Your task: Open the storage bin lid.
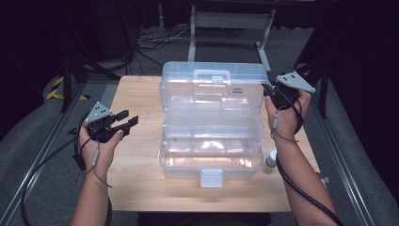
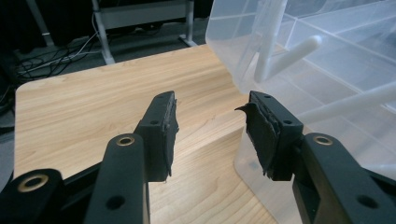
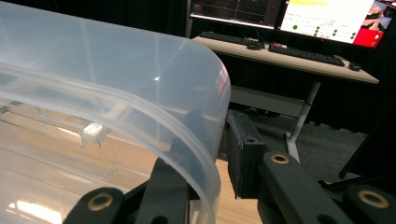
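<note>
Forearms reach in from the near edge of a wooden bench (image 1: 136, 174), where a clear plastic toolbox (image 1: 211, 125) stands open at the centre. Left claw (image 1: 126, 122) hangs wide apart and empty, left of the box; right claw (image 3: 219, 154) pinches the raised lid's right rim (image 3: 205, 140). Likely holding the lid up; next, steady control of it

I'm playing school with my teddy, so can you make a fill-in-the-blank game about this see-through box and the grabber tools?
1. The clear plastic toolbox stands on a ____ table.
2. The toolbox's lid is ____.
3. The right gripper is clamped on the edge of the ____.
4. The left gripper has ____ between its jaws.

Missing words: wooden; open; lid; nothing
</note>
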`<move>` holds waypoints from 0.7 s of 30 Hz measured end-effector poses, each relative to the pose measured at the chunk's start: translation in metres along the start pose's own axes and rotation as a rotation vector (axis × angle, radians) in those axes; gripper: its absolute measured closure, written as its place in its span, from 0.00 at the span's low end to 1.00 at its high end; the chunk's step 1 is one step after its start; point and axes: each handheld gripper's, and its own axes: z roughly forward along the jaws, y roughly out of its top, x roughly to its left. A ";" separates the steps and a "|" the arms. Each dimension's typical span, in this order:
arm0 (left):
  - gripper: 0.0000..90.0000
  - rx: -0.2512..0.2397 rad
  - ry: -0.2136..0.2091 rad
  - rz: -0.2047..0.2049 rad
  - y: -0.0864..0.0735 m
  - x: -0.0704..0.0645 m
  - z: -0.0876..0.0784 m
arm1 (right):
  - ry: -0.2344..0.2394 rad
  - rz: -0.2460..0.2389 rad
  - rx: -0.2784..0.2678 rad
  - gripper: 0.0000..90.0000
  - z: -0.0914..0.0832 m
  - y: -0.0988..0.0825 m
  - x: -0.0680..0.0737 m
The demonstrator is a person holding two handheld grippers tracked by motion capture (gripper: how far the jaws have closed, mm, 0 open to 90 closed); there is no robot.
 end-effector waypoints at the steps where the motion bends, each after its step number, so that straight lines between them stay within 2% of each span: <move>1: 0.59 0.004 0.002 -0.002 -0.001 0.001 -0.001 | -0.001 0.001 0.001 0.87 0.002 0.000 0.000; 2: 0.59 0.010 0.010 -0.013 -0.004 0.001 -0.003 | 0.000 0.001 0.003 0.87 0.004 0.001 -0.001; 21: 0.59 0.018 0.050 -0.043 -0.018 0.006 -0.019 | -0.008 0.001 0.013 0.90 0.035 0.004 -0.008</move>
